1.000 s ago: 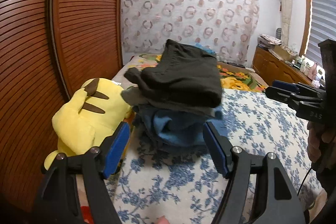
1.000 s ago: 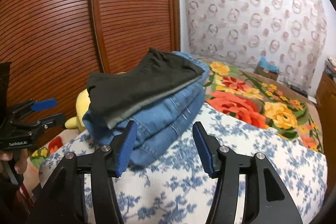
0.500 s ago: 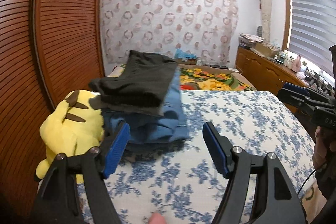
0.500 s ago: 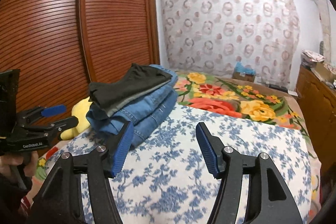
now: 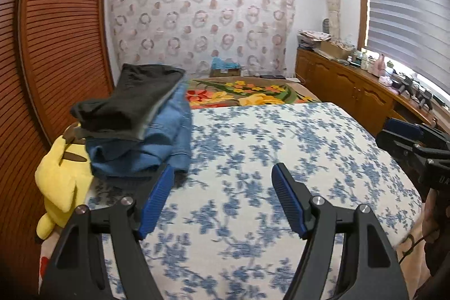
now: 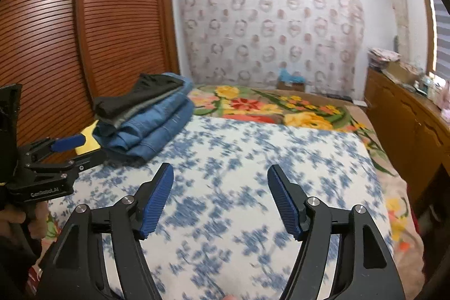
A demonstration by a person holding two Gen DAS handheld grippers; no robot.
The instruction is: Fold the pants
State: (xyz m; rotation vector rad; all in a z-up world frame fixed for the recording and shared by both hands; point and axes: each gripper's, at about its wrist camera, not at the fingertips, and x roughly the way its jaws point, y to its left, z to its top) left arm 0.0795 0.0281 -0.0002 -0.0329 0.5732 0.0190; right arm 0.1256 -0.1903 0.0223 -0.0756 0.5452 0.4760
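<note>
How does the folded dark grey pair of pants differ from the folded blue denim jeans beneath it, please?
The folded dark grey pair of pants lies on top of the stack; the folded blue denim jeans lie underneath, on the floral bedspread. The grey pair looks smooth and thin; the denim forms thicker, bulkier layers with visible seams. Both are folded and stacked beside the yellow plush toy, and neither claw touches them.

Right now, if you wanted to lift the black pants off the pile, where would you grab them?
Probably the near folded edge of the black pants, coming from the front. That edge overhangs the jeans, so a tool's fingers could likely slip around it.
</note>
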